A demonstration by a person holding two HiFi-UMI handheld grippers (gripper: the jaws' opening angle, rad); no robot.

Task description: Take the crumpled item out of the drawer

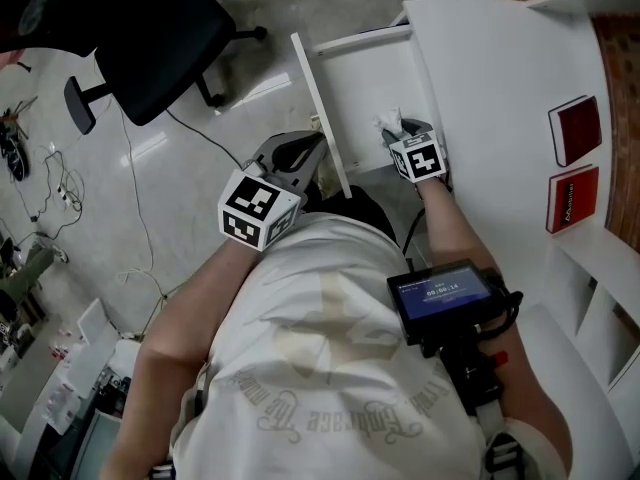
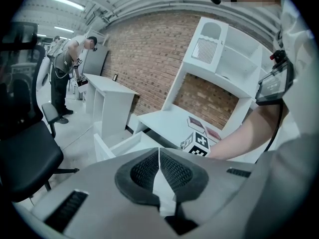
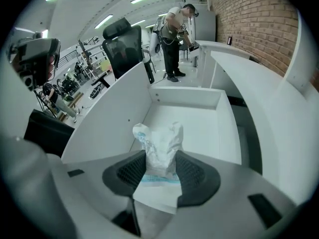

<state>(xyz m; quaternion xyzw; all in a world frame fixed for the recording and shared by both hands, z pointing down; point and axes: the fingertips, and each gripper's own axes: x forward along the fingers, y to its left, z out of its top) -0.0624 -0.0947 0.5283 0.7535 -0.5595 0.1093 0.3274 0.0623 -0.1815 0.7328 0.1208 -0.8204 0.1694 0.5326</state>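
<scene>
**Progress.** The white drawer [image 1: 375, 68] stands pulled out from the white desk [image 1: 500, 68]. The right gripper [image 3: 160, 171] is clenched on the crumpled item [image 3: 160, 146], a wad of white wrapper or paper with faint blue print. Both dark ribbed pads press on its lower sides and its top sticks up past the tips. In the head view the wad sits at the end of the drawer nearest the person and within the drawer's outline. Whether it has cleared the drawer floor cannot be told. Judged on this, opening and grasping are done. Lifting the wad over the drawer wall and carrying it clear are left.

**Left gripper.** The left gripper [image 2: 159, 168] has its pads drawn together at the tips with nothing visibly caught between them. In the head view it hangs just beside the near end of the drawer's upright front panel [image 1: 318, 103]. Contact with the panel cannot be confirmed.

**Surroundings.** Two flat red boxes [image 1: 575, 130] lie on the desk top, well apart from the drawer. A black office chair [image 1: 165, 33] stands on the floor beyond the drawer front. Loose cables trail across the floor. A second person [image 3: 174, 34] stands at another white desk in the background.

**Obstructions.** The drawer interior is otherwise bare. The side walls and the desk edge next to the right gripper are the only things near a lift path, and a straight rise looks unobstructed.
</scene>
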